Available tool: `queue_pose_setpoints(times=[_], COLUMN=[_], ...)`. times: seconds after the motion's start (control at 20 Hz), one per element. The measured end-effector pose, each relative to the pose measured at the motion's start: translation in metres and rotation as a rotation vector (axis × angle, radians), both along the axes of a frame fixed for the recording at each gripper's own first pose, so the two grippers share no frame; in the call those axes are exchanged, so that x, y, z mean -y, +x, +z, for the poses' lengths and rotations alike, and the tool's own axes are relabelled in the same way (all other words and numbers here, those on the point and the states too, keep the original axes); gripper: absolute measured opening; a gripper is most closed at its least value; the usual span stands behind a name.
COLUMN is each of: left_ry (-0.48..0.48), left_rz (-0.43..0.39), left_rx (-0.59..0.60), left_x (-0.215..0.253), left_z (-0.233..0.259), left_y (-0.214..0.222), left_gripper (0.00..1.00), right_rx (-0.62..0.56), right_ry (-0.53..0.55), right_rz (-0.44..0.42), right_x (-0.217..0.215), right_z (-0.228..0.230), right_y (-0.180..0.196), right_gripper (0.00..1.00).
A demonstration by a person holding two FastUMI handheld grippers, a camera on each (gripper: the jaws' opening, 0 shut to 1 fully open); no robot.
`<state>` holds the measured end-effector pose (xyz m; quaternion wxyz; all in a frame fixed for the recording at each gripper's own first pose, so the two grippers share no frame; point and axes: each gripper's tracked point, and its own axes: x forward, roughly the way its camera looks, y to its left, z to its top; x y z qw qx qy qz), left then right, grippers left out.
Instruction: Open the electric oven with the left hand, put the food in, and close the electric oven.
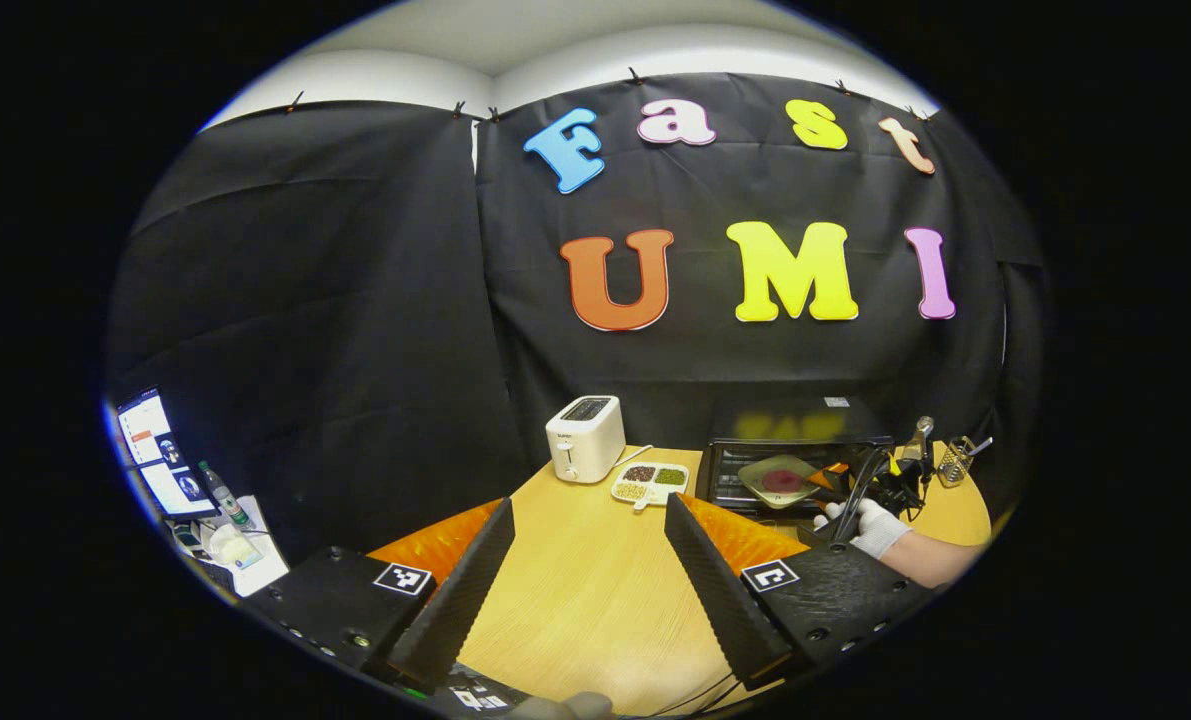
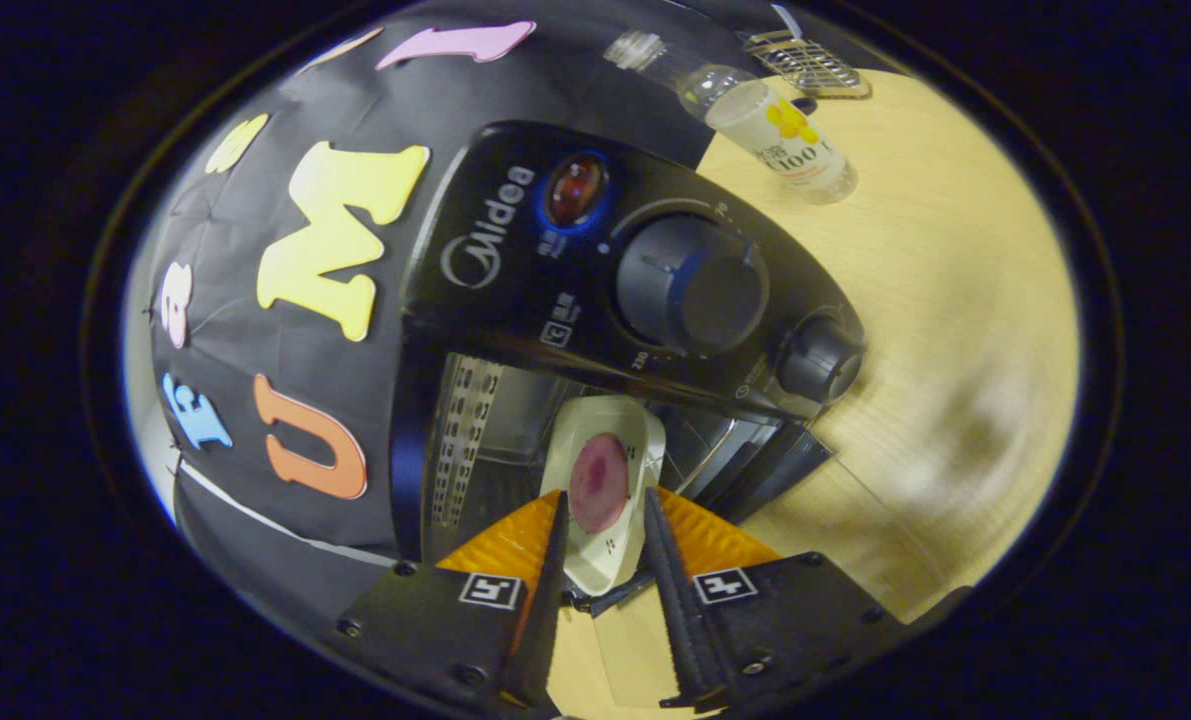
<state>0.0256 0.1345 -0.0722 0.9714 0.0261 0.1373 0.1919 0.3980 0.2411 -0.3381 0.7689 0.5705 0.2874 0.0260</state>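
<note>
Right gripper (image 2: 603, 545) has its fingers closed on the near rim of the plate (image 2: 605, 480), one round pinkish food piece (image 2: 598, 482) on it. The plate is at the mouth of the open electric oven (image 2: 515, 290), far end already over the cavity. In the left gripper view the oven (image 1: 800, 420) sits toward the counter's (image 1: 575, 590) back right, plate (image 1: 777, 480) in front of it, gloved hand (image 1: 870, 525) behind.

Left gripper (image 1: 587, 560) is wide open, holding nothing, above the counter's near edge.

My read of the step: slide the plate in level, clear of the cavity walls, set it on the rack, release, back straight out. Then the left closes the door.

Count: one oven, two knobs (image 2: 693, 285), one plate, one toaster (image 1: 585, 438), one divided dish (image 1: 650, 482), one bottle (image 2: 755, 105).
</note>
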Motion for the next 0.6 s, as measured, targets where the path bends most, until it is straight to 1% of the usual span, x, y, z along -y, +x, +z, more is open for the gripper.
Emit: queue_pose_setpoints(times=[0.1, 0.15, 0.2, 0.25, 0.3, 0.4, 0.5, 0.6], left_ry=[-0.002, -0.006, -0.007, -0.009, -0.011, -0.024, -0.053, -0.067], left_rz=[-0.013, -0.024, -0.036, -0.049, -0.068, -0.108, -0.145, -0.188], left_rx=[0.006, 0.012, 0.018, 0.022, 0.030, 0.045, 0.049, 0.046], left_x=[0.002, 0.004, 0.006, 0.008, 0.017, 0.027, 0.032, 0.037], left_z=[0.000, 0.001, 0.001, 0.001, 0.000, -0.005, -0.012, -0.022], left_y=[0.001, 0.001, 0.002, 0.002, 0.005, 0.012, 0.013, 0.015], left_gripper=[0.97, 0.97, 0.97, 0.97, 0.97, 0.97, 0.96, 0.97], right_rx=[0.011, 0.035, 0.052, 0.070, 0.083, 0.103, 0.119, 0.152], right_ry=[-0.055, -0.076, -0.104, -0.134, -0.169, -0.232, -0.312, -0.435], right_rz=[0.027, 0.027, 0.034, 0.051, 0.070, 0.100, 0.142, 0.158], right_x=[0.008, 0.014, 0.022, 0.026, 0.029, 0.042, 0.054, 0.071], right_z=[0.009, 0.017, 0.026, 0.034, 0.040, 0.054, 0.065, 0.073], right_y=[-0.011, -0.016, -0.020, -0.027, -0.036, -0.056, -0.080, -0.106], right_gripper=[0.54, 0.58, 0.65, 0.79, 0.84, 0.92, 0.91, 0.92])
